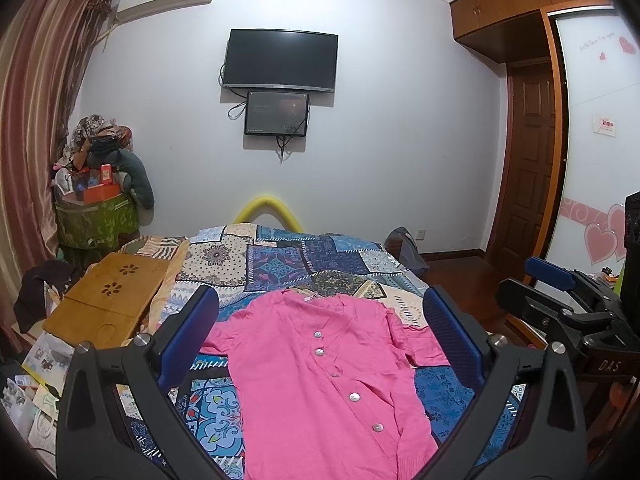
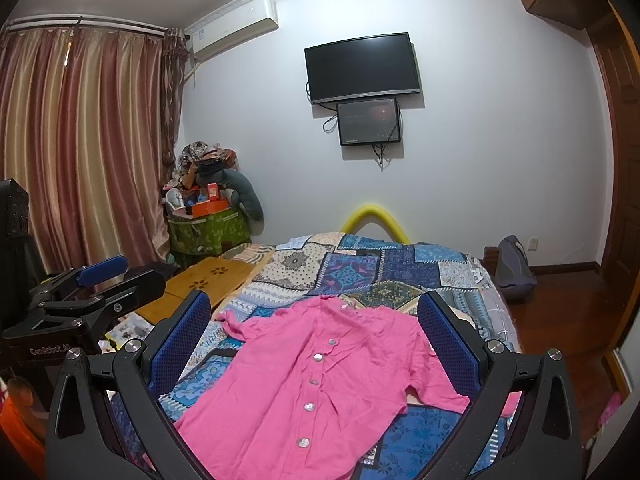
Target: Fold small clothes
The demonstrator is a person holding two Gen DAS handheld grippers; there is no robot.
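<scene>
A small pink buttoned shirt (image 1: 320, 376) lies spread flat, front up, on the patchwork bedspread (image 1: 288, 264). It also shows in the right wrist view (image 2: 320, 384). My left gripper (image 1: 320, 312) is open and empty, hovering above the shirt with its blue-padded fingers on either side. My right gripper (image 2: 316, 316) is open and empty too, above the same shirt. The right gripper shows at the right edge of the left wrist view (image 1: 560, 292). The left gripper shows at the left of the right wrist view (image 2: 92, 284).
A wooden lap tray (image 1: 108, 300) lies on the bed's left side. A green bin piled with clutter (image 1: 96, 200) stands in the corner by the curtains (image 2: 80, 152). A grey bag (image 2: 516, 268) and wood floor lie to the right. Papers (image 1: 44, 360) lie at the left.
</scene>
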